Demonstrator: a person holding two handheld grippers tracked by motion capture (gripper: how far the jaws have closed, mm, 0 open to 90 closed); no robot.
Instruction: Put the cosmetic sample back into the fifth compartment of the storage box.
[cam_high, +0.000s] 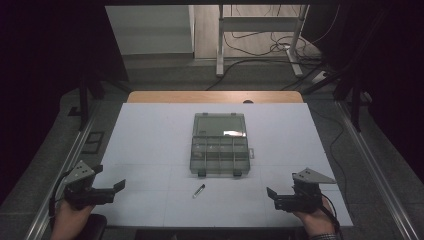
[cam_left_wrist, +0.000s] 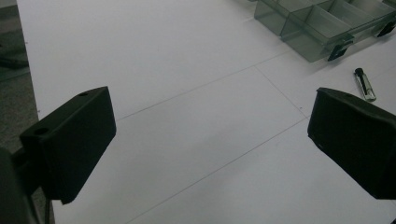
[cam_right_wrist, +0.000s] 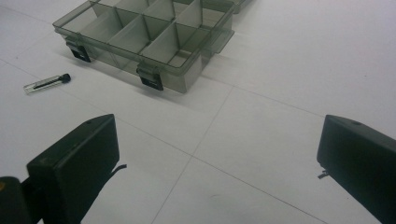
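A smoky clear compartment box lies open in the middle of the white table, its lid folded back on the far side. A small clear vial with a black cap lies on the table just in front of the box; the vial and box also appear in the left gripper view, and the vial and box in the right gripper view. My left gripper rests near the front left, open and empty. My right gripper rests near the front right, open and empty.
The white mat covers a wooden table whose far edge shows. Metal rails run along both sides. A table frame and cables stand on the floor beyond.
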